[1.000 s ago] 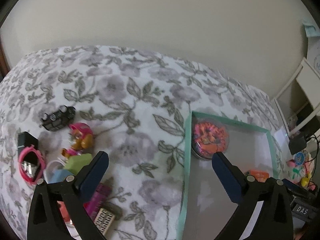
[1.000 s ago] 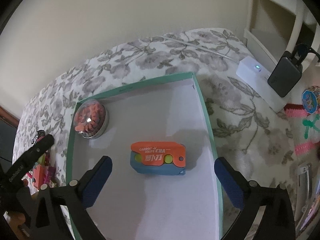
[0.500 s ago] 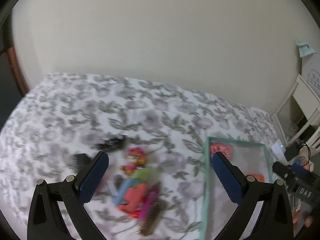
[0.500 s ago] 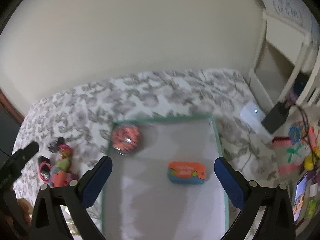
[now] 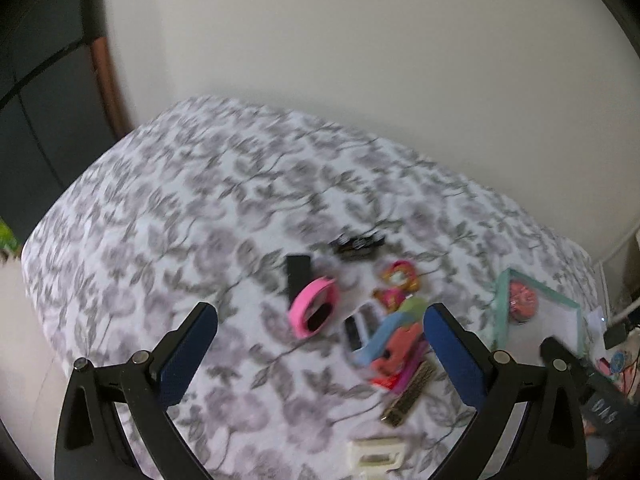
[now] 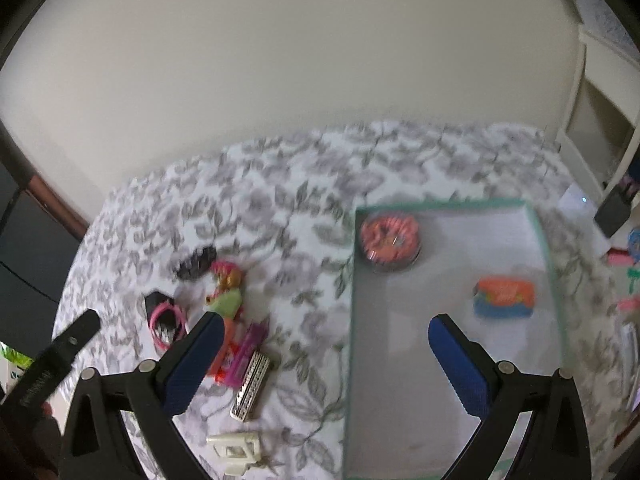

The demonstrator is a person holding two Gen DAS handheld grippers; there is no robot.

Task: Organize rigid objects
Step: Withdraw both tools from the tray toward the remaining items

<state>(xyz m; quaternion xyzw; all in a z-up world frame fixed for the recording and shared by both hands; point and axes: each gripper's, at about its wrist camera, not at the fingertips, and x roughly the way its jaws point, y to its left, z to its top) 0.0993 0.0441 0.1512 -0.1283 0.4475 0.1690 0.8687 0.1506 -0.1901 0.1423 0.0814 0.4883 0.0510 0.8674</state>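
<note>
A green-rimmed tray (image 6: pixel 544 240) lies on the floral bedspread and holds a round orange tin (image 6: pixel 390 238) and an orange-and-blue box (image 6: pixel 504 296). Left of the tray sits a heap of small toys: a pink band (image 5: pixel 314 312), a black toy car (image 5: pixel 358 245), a pink figure (image 5: pixel 398 280), a blue-and-red piece (image 5: pixel 394 344) and a harmonica (image 6: pixel 251 384). My left gripper (image 5: pixel 320 350) hangs open above the heap. Over the tray's near left part my right gripper (image 6: pixel 322 364) is open too. Both views are blurred.
A cream buckle-like piece (image 6: pixel 236 448) lies near the bed's front edge. White shelving (image 6: pixel 600 96) and a black charger (image 6: pixel 614 208) stand at the right. A dark cabinet (image 5: pixel 36 120) borders the bed at the left. The bedspread's far half (image 5: pixel 240 184) carries nothing.
Both grippers have pulled up and back from the bed. The left view swung left off the tray onto the toy heap; the right view widened to take in heap and tray.
</note>
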